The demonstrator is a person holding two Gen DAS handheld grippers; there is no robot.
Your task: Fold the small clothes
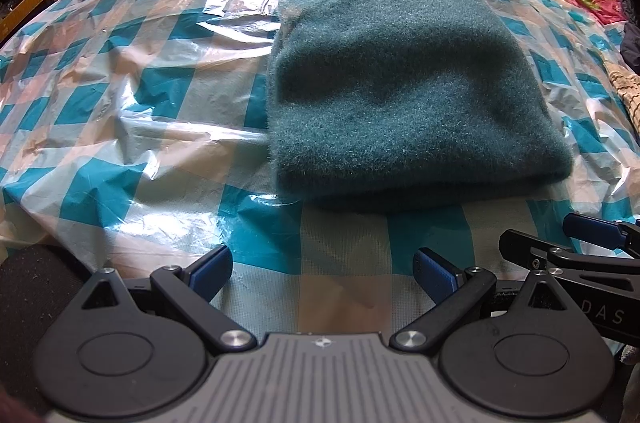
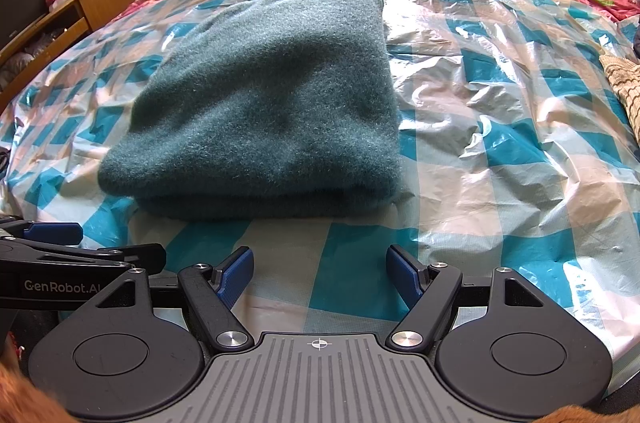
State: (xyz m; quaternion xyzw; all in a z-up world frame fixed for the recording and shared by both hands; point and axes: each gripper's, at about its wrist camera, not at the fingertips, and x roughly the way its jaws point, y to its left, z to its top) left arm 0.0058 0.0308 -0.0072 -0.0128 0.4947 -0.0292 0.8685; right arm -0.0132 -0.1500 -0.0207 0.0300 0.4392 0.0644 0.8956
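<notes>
You had both claws spread wide and empty, left gripper [image 1: 323,273] and right gripper [image 2: 320,273] side by side, with the fuzzy teal sweater [image 1: 404,87] just ahead on the checkered plastic sheet [image 1: 120,111], apparently fully folded, little left but tidying.
</notes>
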